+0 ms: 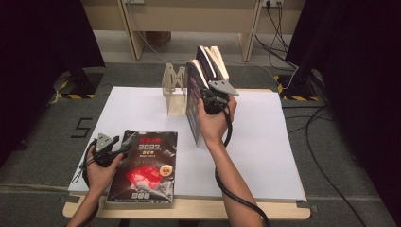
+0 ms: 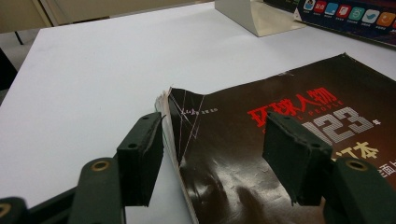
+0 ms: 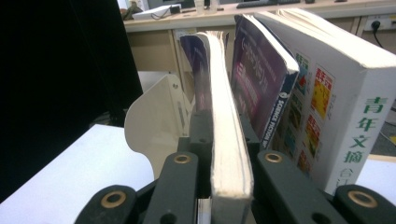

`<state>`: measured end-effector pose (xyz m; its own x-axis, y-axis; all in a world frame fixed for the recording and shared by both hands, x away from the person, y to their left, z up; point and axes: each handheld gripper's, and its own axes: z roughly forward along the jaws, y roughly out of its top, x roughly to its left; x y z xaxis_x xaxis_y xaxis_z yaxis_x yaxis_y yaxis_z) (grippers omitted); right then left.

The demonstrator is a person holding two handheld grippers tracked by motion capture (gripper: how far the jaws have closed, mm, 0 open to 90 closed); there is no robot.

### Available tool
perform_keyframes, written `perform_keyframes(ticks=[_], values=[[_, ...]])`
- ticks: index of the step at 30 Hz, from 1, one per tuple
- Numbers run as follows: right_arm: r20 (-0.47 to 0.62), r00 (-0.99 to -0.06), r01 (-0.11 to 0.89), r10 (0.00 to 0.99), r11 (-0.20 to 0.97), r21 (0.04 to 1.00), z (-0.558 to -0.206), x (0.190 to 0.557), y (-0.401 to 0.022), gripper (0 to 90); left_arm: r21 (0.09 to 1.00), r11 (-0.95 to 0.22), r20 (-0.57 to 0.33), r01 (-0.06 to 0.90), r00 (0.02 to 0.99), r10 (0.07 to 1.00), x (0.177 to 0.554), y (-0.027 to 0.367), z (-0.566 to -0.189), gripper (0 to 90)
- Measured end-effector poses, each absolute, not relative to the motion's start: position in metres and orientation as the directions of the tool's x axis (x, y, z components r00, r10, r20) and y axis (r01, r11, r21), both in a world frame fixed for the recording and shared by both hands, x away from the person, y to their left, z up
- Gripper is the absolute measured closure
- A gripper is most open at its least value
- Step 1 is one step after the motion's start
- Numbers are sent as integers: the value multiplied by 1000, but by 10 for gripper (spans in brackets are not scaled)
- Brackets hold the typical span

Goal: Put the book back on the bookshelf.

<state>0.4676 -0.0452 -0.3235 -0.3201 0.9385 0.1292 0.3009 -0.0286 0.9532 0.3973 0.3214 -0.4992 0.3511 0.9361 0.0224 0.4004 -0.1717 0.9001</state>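
Three books (image 1: 211, 64) upright by bookend (image 1: 174, 90); R tool (image 1: 208, 100) clamped on nearest; L tool (image 1: 118, 150) apart over magazine (image 1: 144, 168).

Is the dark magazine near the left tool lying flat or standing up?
Lying flat. The magazine rests cover-up on the white table sheet, and the left tool hovers open over its torn corner, not gripping it.

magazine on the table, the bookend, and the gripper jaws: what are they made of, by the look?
Magazine: glossy coated paper; the dark cover throws glare, shows white crease lines, and has a torn corner.
Bookend: probably painted sheet metal, though plastic is possible; thin cream plate, matte, with rounded edges.
Left gripper jaws: matte black moulded plastic, seemingly rubbery pads, brass-coloured rivets.
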Motion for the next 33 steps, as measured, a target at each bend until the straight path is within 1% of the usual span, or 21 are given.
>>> perform_keyframes(ticks=[13, 24, 33], values=[[112, -311, 246, 944, -34, 969, -313, 471, -45, 833, 900, -173, 23, 401, 351, 936, 397, 321, -499, 375], [106, -304, 224, 947, -37, 974, -307, 480, -42, 833, 901, -166, 17, 401, 349, 937, 397, 321, -499, 375], [111, -298, 229, 948, -42, 973, -308, 486, -38, 833, 901, -166, 17, 401, 349, 937, 397, 322, -499, 375]])
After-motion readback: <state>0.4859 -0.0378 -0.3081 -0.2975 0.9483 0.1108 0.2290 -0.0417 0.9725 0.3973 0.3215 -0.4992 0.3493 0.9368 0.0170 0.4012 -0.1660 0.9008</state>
